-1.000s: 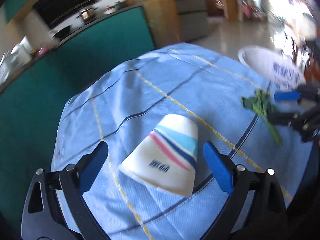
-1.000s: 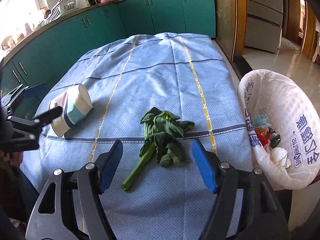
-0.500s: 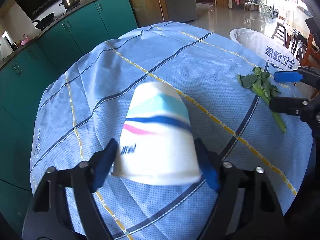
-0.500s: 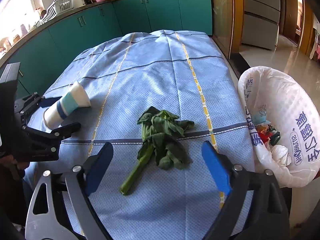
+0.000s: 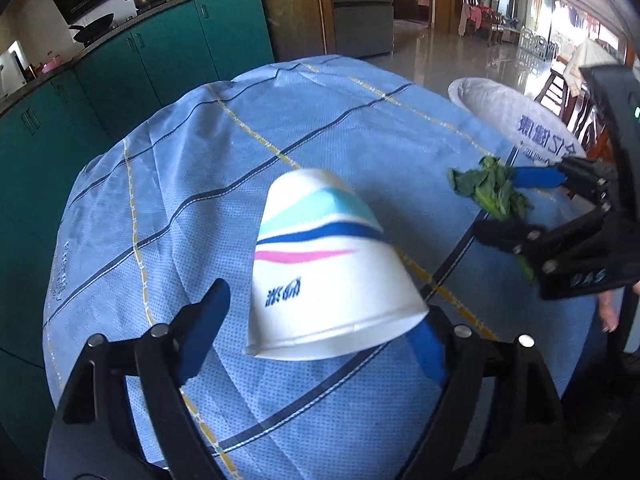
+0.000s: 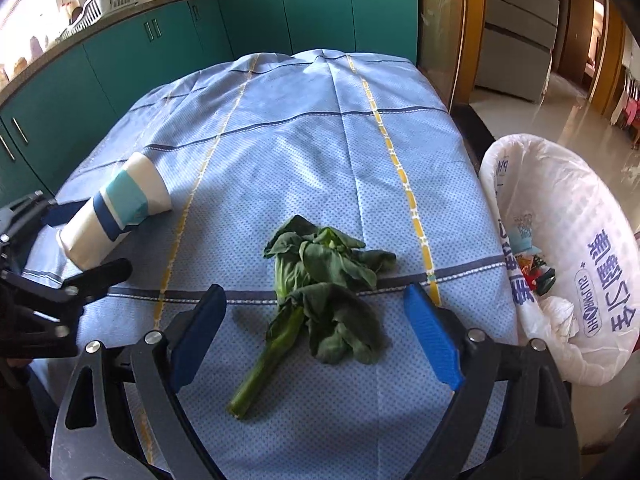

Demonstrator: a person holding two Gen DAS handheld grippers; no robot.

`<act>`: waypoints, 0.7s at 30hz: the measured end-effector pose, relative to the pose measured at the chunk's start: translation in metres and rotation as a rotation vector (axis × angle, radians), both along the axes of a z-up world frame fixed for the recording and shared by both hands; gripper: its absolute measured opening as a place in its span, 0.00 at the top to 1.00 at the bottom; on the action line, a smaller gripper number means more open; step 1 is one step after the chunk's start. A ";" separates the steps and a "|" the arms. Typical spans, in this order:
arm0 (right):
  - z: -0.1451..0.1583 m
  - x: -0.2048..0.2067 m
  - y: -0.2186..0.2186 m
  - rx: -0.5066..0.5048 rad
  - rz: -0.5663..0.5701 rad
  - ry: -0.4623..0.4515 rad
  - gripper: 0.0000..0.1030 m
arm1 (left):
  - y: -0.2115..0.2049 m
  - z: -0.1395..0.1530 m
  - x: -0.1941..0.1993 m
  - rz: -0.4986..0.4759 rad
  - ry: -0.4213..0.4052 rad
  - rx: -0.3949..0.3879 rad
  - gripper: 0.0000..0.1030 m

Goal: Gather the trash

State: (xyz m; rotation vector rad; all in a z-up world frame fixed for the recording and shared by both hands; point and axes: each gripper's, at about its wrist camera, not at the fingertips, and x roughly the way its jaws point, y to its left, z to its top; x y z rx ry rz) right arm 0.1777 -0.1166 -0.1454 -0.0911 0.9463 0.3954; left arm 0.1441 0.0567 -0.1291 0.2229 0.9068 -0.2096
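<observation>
A white paper cup (image 5: 324, 276) with teal, blue and pink stripes lies on its side on the blue checked tablecloth (image 5: 240, 152). My left gripper (image 5: 316, 332) is open and straddles the cup's rim end; it also shows in the right wrist view (image 6: 80, 244) with the cup (image 6: 116, 212) between its fingers. A wilted green leafy vegetable (image 6: 320, 296) lies mid-table. My right gripper (image 6: 316, 332) is open around its stem end, just above the cloth. A bin lined with a white printed bag (image 6: 568, 256) stands at the table's right edge and holds trash.
Teal kitchen cabinets (image 6: 200, 40) run behind and left of the table. A wooden door frame and grey fridge (image 6: 516, 28) stand at the back right. Shiny tiled floor (image 5: 460, 56) lies beyond the bin.
My left gripper closed in around the cup, which now lies between its fingers. My right gripper moved forward so its fingers flank the vegetable stem.
</observation>
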 end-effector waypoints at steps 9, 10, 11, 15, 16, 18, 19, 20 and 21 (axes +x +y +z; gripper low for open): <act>-0.003 -0.001 0.006 -0.033 0.006 -0.028 0.12 | 0.001 0.005 0.016 0.049 0.062 -0.097 0.20; -0.003 -0.001 0.006 -0.033 0.006 -0.029 0.12 | 0.000 0.004 0.017 0.051 0.064 -0.088 0.24; -0.003 -0.001 0.005 -0.032 0.007 -0.030 0.12 | -0.001 0.003 0.017 0.053 0.069 -0.083 0.24; -0.001 -0.004 0.004 -0.030 0.007 -0.050 0.17 | -0.005 0.003 0.015 0.055 0.057 -0.066 0.25; 0.000 -0.005 0.004 -0.029 0.006 -0.057 0.25 | -0.005 0.004 0.014 0.056 0.055 -0.062 0.25; 0.003 -0.006 0.002 -0.006 0.018 -0.057 0.44 | -0.006 0.005 0.013 0.059 0.049 -0.059 0.25; 0.004 -0.006 0.002 -0.001 0.020 -0.053 0.54 | -0.007 0.005 0.012 0.059 0.048 -0.057 0.25; 0.005 -0.006 0.001 0.006 0.024 -0.049 0.59 | -0.008 0.006 0.012 0.061 0.044 -0.053 0.25; 0.006 -0.006 0.000 0.016 0.027 -0.045 0.66 | -0.008 0.007 0.011 0.063 0.040 -0.048 0.26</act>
